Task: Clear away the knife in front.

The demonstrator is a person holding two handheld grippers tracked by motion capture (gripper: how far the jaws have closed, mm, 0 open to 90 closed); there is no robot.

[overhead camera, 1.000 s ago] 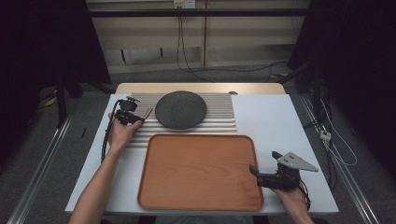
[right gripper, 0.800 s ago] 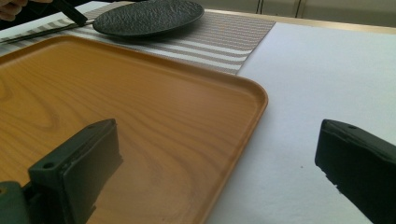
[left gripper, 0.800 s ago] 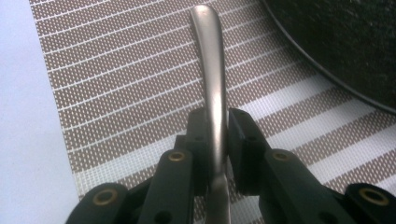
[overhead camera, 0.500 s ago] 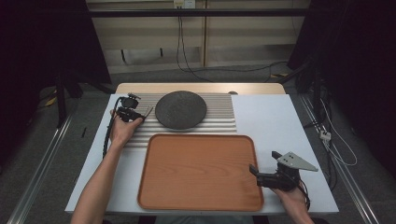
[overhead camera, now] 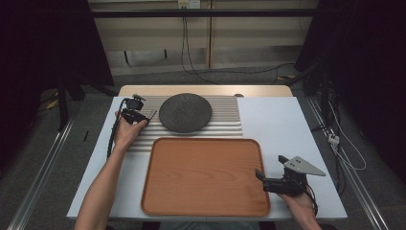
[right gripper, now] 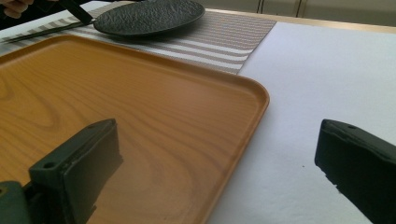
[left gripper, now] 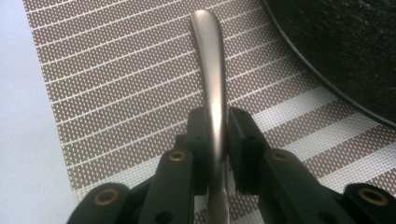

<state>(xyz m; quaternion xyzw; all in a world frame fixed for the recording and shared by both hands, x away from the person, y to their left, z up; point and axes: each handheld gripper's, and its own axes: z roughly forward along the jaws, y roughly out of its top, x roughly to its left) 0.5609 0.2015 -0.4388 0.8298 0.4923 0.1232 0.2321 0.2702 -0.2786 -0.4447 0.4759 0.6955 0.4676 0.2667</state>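
Observation:
My left gripper hovers over the left part of the striped placemat, shut on the slim metal handle of a utensil. The handle's rounded end points toward the dark round plate, whose rim lies just to its right. The utensil's working end is hidden behind the jaws. My right gripper stands open at the right edge of the wooden tray, one jaw over the tray and the other over the white table, nothing between them.
The white tabletop stretches right of the placemat and tray. A light wooden strip runs along the table's far edge. Cables hang on the floor beyond and to the right.
The left hand has drifted slightly toward the far side with the utensil still clamped. The right gripper has stayed where it was.

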